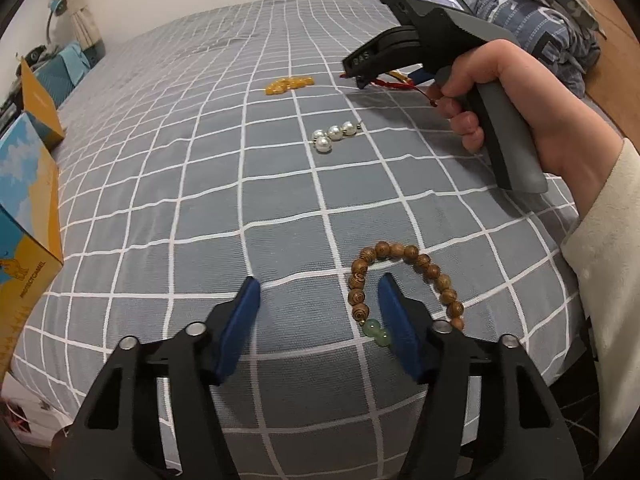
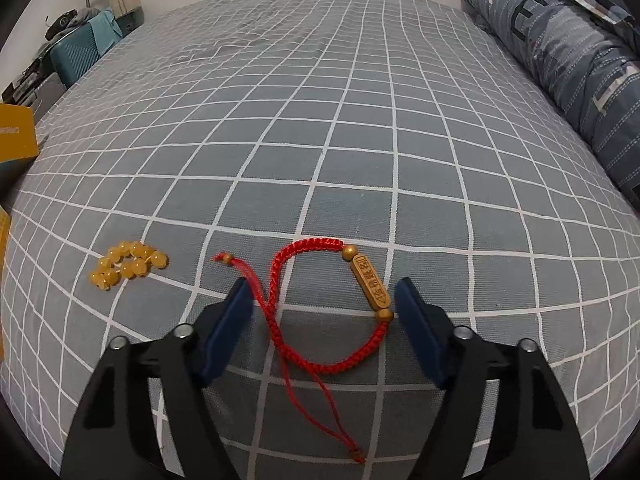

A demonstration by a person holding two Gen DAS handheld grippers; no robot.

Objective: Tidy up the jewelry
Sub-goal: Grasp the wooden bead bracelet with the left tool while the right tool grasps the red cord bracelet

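Jewelry lies on a grey checked bed. A wooden bead bracelet (image 1: pixel 416 276) with green beads lies at my open left gripper (image 1: pixel 318 294); its right finger covers part of it. A pearl piece (image 1: pixel 334 136) and a yellow bead bracelet (image 1: pixel 289 84) lie farther off. My right gripper (image 2: pixel 323 300) is open and empty, low over a red cord bracelet (image 2: pixel 316 312) with a gold engraved bar (image 2: pixel 370 284); the fingers stand either side of it. The yellow bracelet also shows in the right wrist view (image 2: pixel 127 266). The right gripper appears in the left wrist view (image 1: pixel 360 74), held by a hand.
Yellow and blue cardboard boxes (image 1: pixel 28 216) stand at the bed's left edge. A folded blue patterned quilt (image 2: pixel 568 60) lies along the right side. A teal suitcase (image 2: pixel 76 54) and clutter stand beyond the far left corner.
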